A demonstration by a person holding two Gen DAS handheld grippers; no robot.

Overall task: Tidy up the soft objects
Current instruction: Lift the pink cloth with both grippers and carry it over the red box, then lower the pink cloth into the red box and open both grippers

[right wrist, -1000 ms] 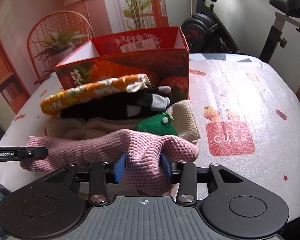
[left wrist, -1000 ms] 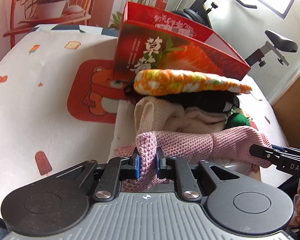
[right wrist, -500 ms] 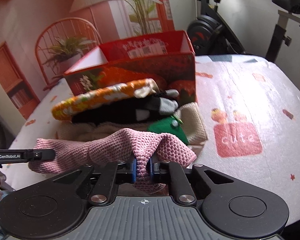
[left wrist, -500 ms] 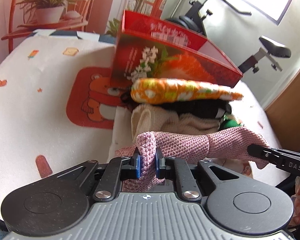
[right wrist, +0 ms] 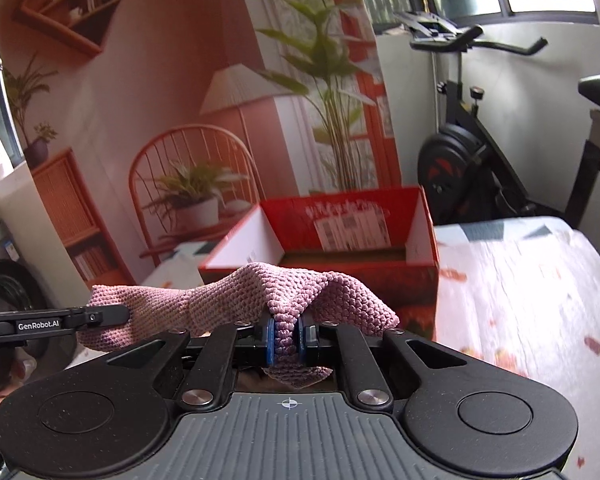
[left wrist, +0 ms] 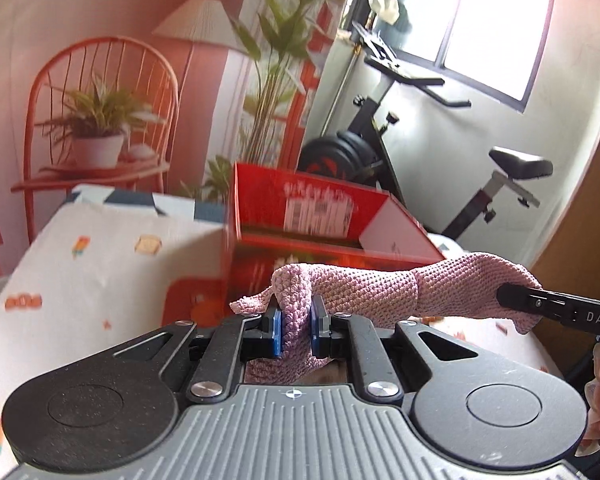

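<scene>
Left wrist view: left gripper (left wrist: 295, 330) fingers pinch one end of the pink knit cloth (left wrist: 364, 294).
Right wrist view: right gripper (right wrist: 286, 338) fingers pinch the other end, near the red box (right wrist: 340, 240).

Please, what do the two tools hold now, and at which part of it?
Both hold the pink knitted cloth: left tool and right tool each pinch one end.

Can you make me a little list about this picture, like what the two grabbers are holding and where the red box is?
held thing: pink knitted cloth, stretched between both grabbers
left gripper: shut on one end of the cloth
right gripper: shut on the other end
cloth state: lifted up, sagging a little in the middle
red box: open at the top, just behind the cloth
box inside: looks empty where it shows
table cover: white with small cartoon prints
background: exercise bike near the window
</scene>
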